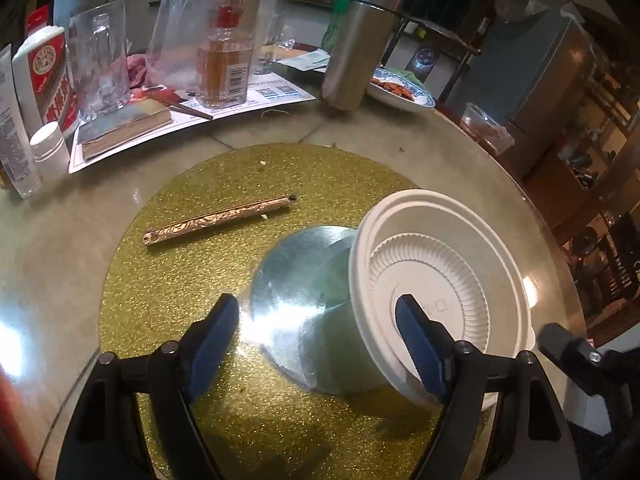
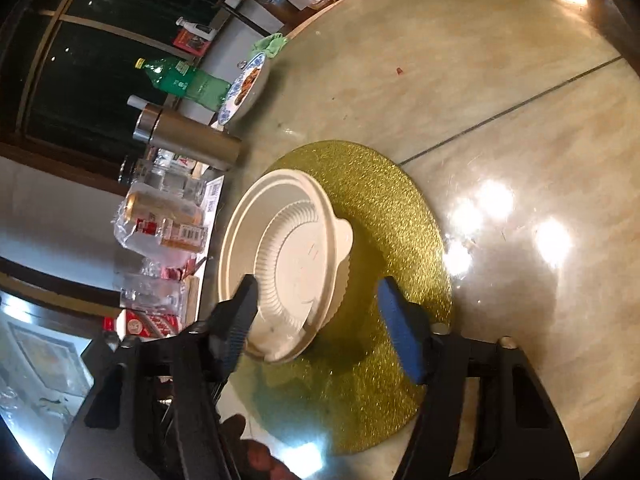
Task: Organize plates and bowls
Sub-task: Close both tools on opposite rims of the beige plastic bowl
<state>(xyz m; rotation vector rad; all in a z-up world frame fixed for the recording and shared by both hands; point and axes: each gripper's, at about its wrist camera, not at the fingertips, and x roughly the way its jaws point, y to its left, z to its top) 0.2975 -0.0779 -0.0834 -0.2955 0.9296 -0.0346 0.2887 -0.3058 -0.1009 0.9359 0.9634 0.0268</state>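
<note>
A white disposable bowl point(image 1: 440, 264) with a ribbed white plate point(image 1: 432, 280) nested in it stands tilted on the gold glitter mat point(image 1: 180, 280). It leans over a shiny silver plate point(image 1: 304, 312) that lies flat on the mat. My left gripper point(image 1: 320, 324) is open; one finger crosses in front of the bowl's inside, the other hangs over the mat. My right gripper point(image 2: 320, 312) is open around the bowl point(image 2: 280, 248): one finger lies over its rim, the blue pad point(image 2: 396, 328) stands apart from its wall. Whether either finger touches the bowl I cannot tell.
A patterned copper-coloured stick point(image 1: 218, 220) lies on the mat's far side. Behind it stand a steel flask point(image 1: 356, 48), a blue-rimmed dish of food point(image 1: 400, 90), liquor bottles point(image 1: 224, 64), a glass jug point(image 1: 102, 56) and a book point(image 1: 124, 128). The round table's edge point(image 1: 552, 208) curves along the right.
</note>
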